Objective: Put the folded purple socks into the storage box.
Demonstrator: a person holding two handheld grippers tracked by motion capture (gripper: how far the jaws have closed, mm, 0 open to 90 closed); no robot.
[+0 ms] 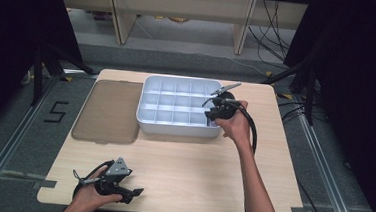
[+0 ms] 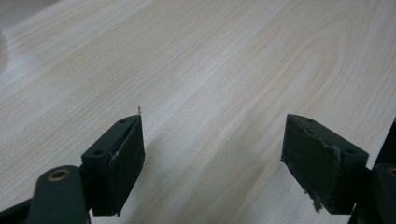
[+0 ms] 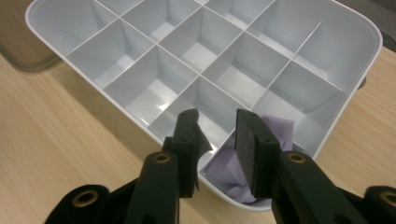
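A white tray [image 1: 174, 130] split into several compartments stands at the middle back of the table. In the right gripper view the tray [image 3: 154, 93] lies just below the jaws, and a pale purple cloth [image 3: 226, 165] sits crumpled in its nearest corner compartment. My right gripper [image 1: 214, 115] [image 3: 217, 116] hovers over that corner, pointing down, open by a narrow gap with nothing between the pads. My left gripper [image 1: 132, 192] [image 2: 212, 123] lies low near the table's front left edge, open wide over bare wood.
A flat brown translucent lid [image 1: 108, 110] [image 3: 23, 51] lies on the table just left of the tray. The light wooden table [image 1: 197, 167] has bare room across its front half. Black cables trail from both grippers. Grey floor with rails surrounds the table.
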